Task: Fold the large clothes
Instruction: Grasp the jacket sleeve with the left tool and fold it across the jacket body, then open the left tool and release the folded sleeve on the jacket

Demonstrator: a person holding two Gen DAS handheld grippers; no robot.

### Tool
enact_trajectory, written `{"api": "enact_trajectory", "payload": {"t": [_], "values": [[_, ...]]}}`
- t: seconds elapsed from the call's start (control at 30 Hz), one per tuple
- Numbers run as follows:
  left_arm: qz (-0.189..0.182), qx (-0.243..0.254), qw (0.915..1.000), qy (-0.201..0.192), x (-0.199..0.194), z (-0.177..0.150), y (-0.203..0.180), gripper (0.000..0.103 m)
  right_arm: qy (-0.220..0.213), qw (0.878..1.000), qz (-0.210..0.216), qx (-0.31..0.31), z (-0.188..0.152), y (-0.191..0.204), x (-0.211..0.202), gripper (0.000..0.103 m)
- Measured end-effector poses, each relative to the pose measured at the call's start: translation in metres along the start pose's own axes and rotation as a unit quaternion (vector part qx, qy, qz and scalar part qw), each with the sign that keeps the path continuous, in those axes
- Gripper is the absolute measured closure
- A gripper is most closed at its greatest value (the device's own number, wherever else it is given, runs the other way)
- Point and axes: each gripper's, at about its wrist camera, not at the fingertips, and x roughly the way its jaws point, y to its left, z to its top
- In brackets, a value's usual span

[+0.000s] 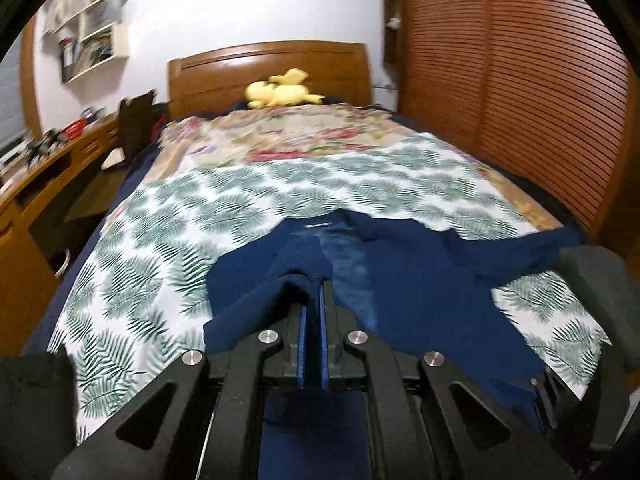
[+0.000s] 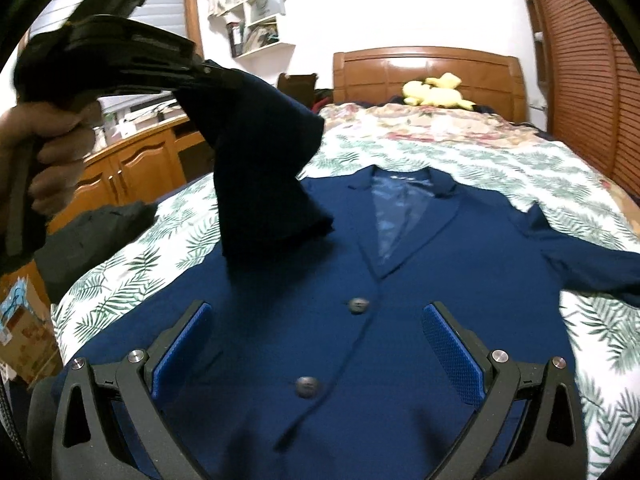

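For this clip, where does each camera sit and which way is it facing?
Left wrist: on the left claw, shut on a jacket sleeve, facing up the bed toward the headboard; the other rig's edge shows at right.
Right wrist: on the open right claw, low over the jacket front, facing the headboard; the left hand shows lifting the sleeve.
Shared: jacket, leaf-print sheet, yellow plush, headboard.

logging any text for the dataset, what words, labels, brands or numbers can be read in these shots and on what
None can be read.
Neck label of the navy blazer: a pale strip, too blurred.
Raised marking on the left gripper body: too blurred.
Books and boxes on the wall shelf: too small.
Cardboard box print: a pattern, no legible words.
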Motion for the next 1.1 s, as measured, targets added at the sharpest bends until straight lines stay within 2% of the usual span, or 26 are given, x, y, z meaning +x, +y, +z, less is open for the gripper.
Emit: {"api": "enact_trajectory", "payload": {"t": [0.27, 0.47, 0.6, 0.67, 0.7, 0.77, 0.83, 1.1], "values": [[-0.018, 0.037, 0.9991, -0.011, -0.026, 0.003, -0.050, 0.097, -0.028, 0.999, -0.022, 0.005, -0.003, -0.002, -0.032, 0.000], [-0.034, 0.038, 0.9987, 0.009, -0.028, -0.015, -0.064, 0.097, -0.035, 0.999, -0.040, 0.010, -0.009, -0.004, -0.037, 0.000], [-0.037, 0.040, 0.9984, 0.015, -0.023, -0.029, -0.067, 0.078, -0.033, 0.998, -0.047, 0.018, -0.009, -0.006, -0.036, 0.000], [-0.040, 0.036, 0.9985, 0.011, -0.024, -0.036, -0.066, 0.055, -0.035, 0.998, -0.052, 0.019, -0.008, -0.006, -0.036, 0.000], [-0.044, 0.031, 0.9985, 0.007, -0.025, -0.040, -0.064, 0.052, -0.035, 0.998, -0.054, 0.020, -0.006, -0.005, -0.036, 0.000], [-0.045, 0.024, 0.9987, 0.004, -0.025, -0.045, -0.060, 0.035, -0.037, 0.998, -0.055, 0.024, -0.004, -0.004, -0.035, 0.000], [-0.038, 0.018, 0.9991, -0.004, -0.026, -0.054, -0.055, 0.031, -0.036, 0.998, -0.054, 0.026, -0.002, -0.004, -0.032, 0.000], [-0.010, -0.002, 0.9999, -0.003, -0.028, -0.101, -0.026, 0.031, -0.021, 0.999, -0.032, 0.025, 0.001, 0.005, -0.011, 0.000]]}}
